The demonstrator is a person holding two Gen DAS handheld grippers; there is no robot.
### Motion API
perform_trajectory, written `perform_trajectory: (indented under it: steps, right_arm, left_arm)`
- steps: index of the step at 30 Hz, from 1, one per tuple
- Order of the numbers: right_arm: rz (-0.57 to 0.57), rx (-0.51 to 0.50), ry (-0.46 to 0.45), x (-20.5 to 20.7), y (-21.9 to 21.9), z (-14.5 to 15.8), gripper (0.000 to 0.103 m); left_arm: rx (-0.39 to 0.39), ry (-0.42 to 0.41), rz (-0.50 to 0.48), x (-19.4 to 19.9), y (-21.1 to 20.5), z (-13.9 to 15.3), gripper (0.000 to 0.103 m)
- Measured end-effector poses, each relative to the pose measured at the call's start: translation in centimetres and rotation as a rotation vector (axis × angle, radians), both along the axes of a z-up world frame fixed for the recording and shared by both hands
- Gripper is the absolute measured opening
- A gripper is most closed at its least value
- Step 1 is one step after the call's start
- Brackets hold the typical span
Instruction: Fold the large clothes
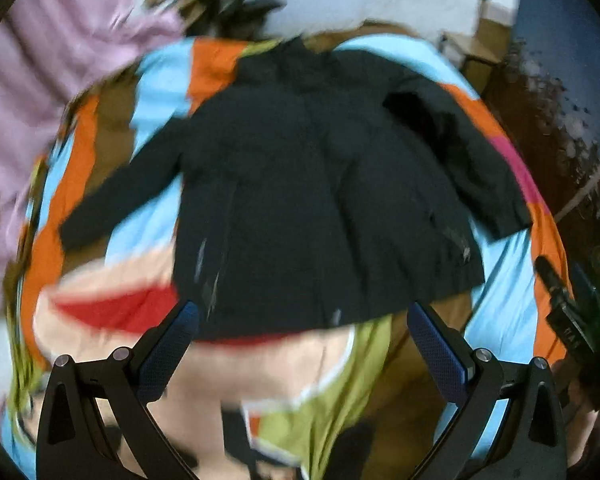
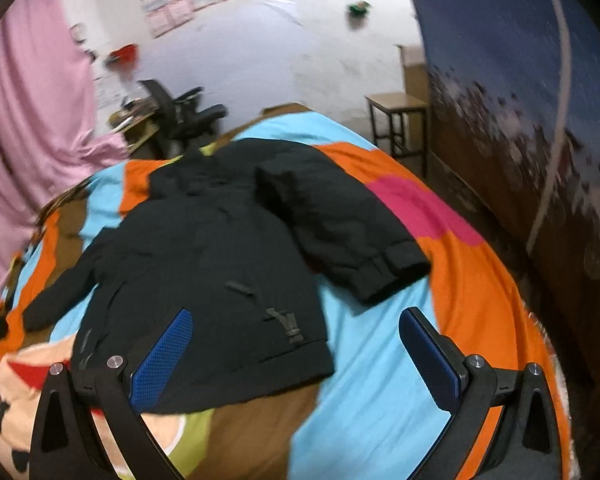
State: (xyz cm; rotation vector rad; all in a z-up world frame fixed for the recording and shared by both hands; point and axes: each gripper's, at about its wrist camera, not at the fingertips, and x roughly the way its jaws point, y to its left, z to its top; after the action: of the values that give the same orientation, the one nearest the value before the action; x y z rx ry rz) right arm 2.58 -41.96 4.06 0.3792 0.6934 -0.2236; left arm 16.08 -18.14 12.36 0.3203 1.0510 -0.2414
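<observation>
A black jacket lies flat on a bed, collar far from me, hem near me, both sleeves spread outward. In the right wrist view the jacket lies ahead and left, its right sleeve angled toward the bed's right side. My left gripper is open and empty, hovering just above the hem. My right gripper is open and empty, over the hem's right corner. The right gripper also shows at the right edge of the left wrist view.
The bed has a bright patchwork cover in blue, orange, pink and green. A pink curtain hangs at left. A black office chair and a small wooden table stand beyond the bed. A dark wall runs along the right.
</observation>
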Motion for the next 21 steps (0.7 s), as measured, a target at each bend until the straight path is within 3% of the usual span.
perform_trajectory:
  steps: [2,6,10,14,19,21]
  right_arm:
    - [-0.002,0.055,0.009,0.8,-1.5,-1.4,0.103]
    - [0.033,0.085,-0.016,2.7,-3.3,-3.6,0.103]
    - [0.022,0.163,-0.067,5.7,-4.8,-5.1,0.103]
    - [-0.035,0.3,-0.094,9.0,-5.9,-7.2,0.103]
    - [-0.204,0.404,-0.145,12.4,-7.7,-8.6,0.103]
    - [-0.275,0.421,-0.173,12.8,-8.1,-9.1,0.103]
  left_arm:
    - [0.012,-0.074,-0.059,1.5,-1.5,-1.4,0.102]
    - [-0.063,-0.176,-0.124,5.7,-3.5,-4.5,0.102]
    - [-0.124,-0.194,-0.132,12.0,-5.4,-7.9,0.102]
    - [-0.163,-0.205,-0.102,18.1,-6.7,-10.3,0.102]
    - [-0.141,-0.349,-0.12,24.4,-8.6,-12.4,0.102]
    - [-0.121,-0.37,-0.128,26.9,-9.5,-13.8,0.102]
